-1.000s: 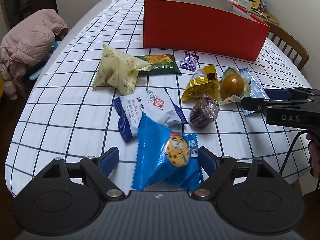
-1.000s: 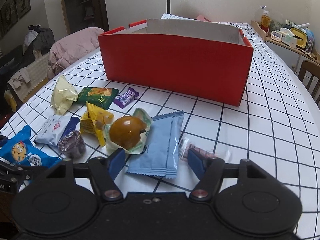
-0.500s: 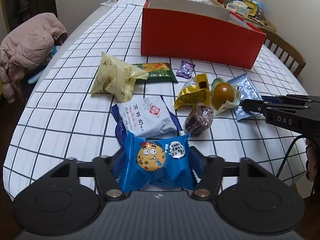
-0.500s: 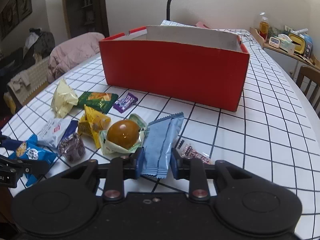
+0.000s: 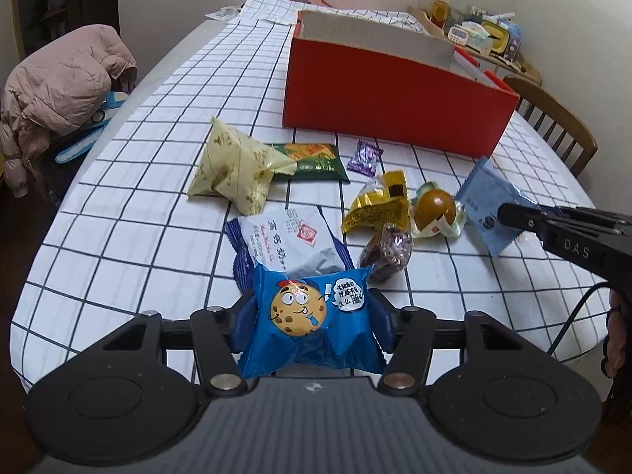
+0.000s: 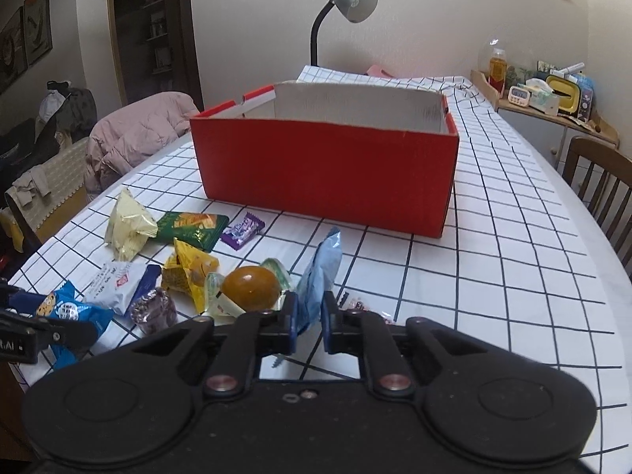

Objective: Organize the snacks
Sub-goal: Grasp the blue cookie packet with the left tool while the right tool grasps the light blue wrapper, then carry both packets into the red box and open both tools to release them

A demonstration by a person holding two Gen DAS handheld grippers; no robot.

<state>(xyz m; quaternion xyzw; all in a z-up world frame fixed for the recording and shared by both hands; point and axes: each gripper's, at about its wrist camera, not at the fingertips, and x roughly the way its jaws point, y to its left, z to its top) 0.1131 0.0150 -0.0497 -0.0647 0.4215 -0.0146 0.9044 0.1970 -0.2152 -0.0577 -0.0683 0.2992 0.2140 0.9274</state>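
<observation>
One desk lamp [image 6: 349,0] shows only in the right wrist view.

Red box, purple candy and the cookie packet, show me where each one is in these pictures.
red box [image 6: 324,173], right wrist view, on its near red wall.
purple candy [image 5: 364,157], left wrist view, on the middle of its wrapper.
cookie packet [image 5: 308,316], left wrist view, on its printed front between the pads.

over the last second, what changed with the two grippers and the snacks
Both jaws have just been closing. The left gripper closed on the blue cookie packet. The right gripper pinched the light blue packet and tipped it up off the tablecloth. The red box and other snacks stayed put.
</observation>
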